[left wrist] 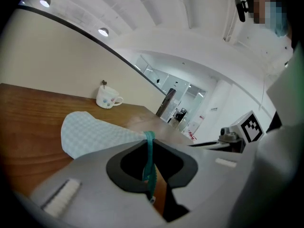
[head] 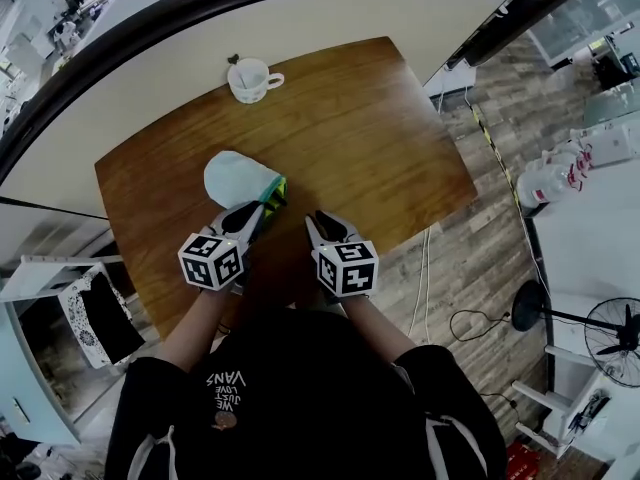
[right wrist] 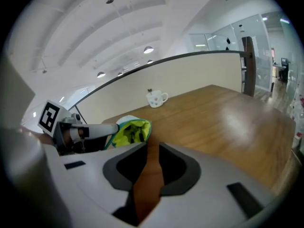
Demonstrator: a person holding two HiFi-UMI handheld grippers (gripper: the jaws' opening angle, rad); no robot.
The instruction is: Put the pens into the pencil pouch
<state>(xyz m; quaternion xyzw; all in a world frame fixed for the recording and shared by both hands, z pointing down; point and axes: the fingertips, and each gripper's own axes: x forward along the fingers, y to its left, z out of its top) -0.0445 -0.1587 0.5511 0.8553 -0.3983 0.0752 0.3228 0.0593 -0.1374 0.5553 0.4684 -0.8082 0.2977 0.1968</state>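
Pinch at far left: left gripper (head: 268,206) w/ jaws nearly together on teal zip edge (left wrist: 149,160) of pencil pouch (head: 235,178), lifting that lip a little. Just right of it, pouch body flat on wooden table (head: 380,138), closed end twd far side, mouth twd person, lime lining showing in right gripper view. Behind pouch, well apart near far edge: white mug (head: 250,78). Right of pouch mouth, near but not touching: right gripper (head: 320,223), jaws at a narrow gap, nothing btwn them, only table showing through.

Handling, as a guess: pouch soft fabric, light, floppy, prob. sliding or folding if pushed, so best taken by stiffer zip edge, as now, to keep mouth open. Pens likely light, stiff, smooth, prone to roll; best taken mid-barrel, fed in tip first along pouch length.

Count: 1 pouch, 1 mug, 2 grippers. Loose pens on table: 0 seen in any view. Dark shapes inside lime lining, poss. pens already in; no. not readable.
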